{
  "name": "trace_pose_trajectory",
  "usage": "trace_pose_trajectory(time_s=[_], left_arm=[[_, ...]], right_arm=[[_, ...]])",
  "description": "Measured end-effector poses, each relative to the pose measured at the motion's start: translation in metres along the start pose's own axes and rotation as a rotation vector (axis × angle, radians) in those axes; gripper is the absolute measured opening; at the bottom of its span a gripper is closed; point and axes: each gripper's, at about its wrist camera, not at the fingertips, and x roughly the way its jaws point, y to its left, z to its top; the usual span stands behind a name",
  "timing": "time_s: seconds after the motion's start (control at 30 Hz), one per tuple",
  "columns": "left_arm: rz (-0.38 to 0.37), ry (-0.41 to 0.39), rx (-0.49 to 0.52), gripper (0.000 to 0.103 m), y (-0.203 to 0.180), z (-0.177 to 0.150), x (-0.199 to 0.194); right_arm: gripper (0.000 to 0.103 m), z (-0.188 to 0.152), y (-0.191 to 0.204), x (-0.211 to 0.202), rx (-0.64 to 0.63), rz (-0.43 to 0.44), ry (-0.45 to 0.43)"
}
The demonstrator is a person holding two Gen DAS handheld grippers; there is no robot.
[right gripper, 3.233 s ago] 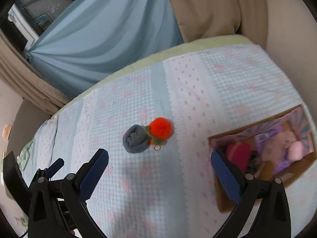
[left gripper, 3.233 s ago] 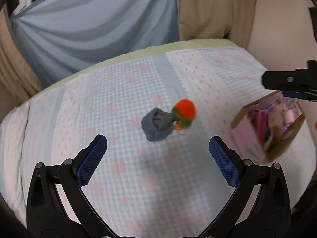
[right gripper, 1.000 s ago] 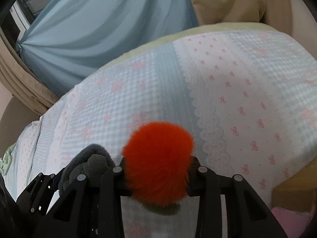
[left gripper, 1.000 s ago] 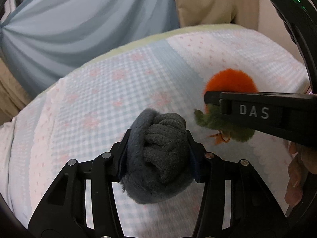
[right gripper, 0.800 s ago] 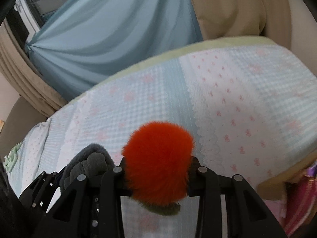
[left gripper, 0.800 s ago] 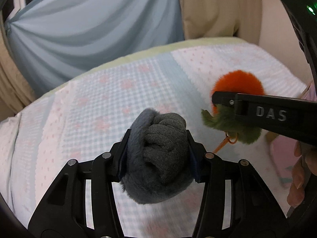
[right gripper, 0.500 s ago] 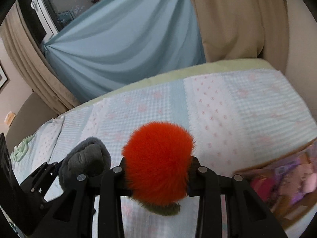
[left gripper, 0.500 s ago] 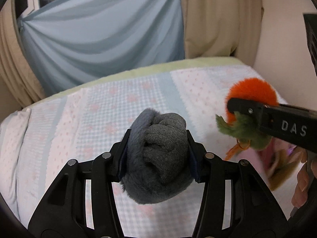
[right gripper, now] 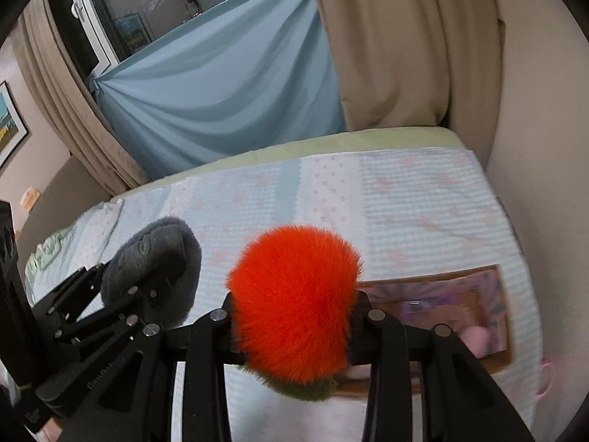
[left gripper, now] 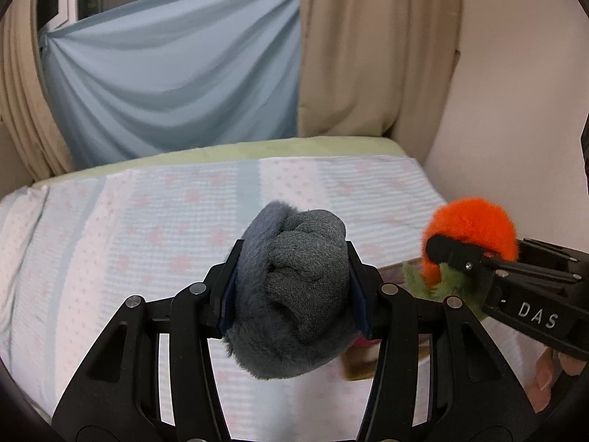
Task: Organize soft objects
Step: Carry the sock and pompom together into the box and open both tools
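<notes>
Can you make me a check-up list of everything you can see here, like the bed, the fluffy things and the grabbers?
Surface: bed with a pastel patterned blanket.
Job's things: grey rolled sock; orange pom-pom toy with green underside; cardboard box holding pink and purple soft things.
Clutter: green cloth at the bed's far edge.
Grippers: left gripper jaws clamp the sock; right gripper jaws clamp the pom-pom toy.
Cables: nothing seen.
Surroundings: blue sheet, beige curtains, framed picture.

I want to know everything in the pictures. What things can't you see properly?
- Open cardboard box: right wrist view, contents blurred; the fluffy orange pom-pom with green fuzz and right gripper cover its near part.
- Same box, left wrist view: mostly hidden behind the rolled grey fuzzy sock and left gripper.
- Person's hand: left wrist view, cut off by the edge.
</notes>
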Motion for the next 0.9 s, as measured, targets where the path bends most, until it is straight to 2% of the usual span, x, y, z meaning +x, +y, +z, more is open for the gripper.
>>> trace_pose_trajectory(time_s=[0.27, 0.43, 0.63, 0.9], left_arm=[[-0.056, 0.042, -0.013, 0.046, -0.08, 0.001, -0.004], [-0.085, 0.083, 0.015, 0.046, -0.115, 0.002, 0.015], [-0.119, 0.17, 0.026, 0.046, -0.138, -0.003, 0.067], [-0.143, 0.351, 0.071, 0.046, -0.175, -0.031, 0.155]], right_arm=[[0.033, -0.006, -0.075, -0.03, -0.01, -0.097, 0.032], [0.033, -0.008, -0.109, -0.023, 0.021, -0.139, 0.056], [0.033, -0.01, -0.149, 0.011, 0.074, -0.166, 0.132], [0.033, -0.019, -0.211, 0.074, 0.153, -0.19, 0.24]])
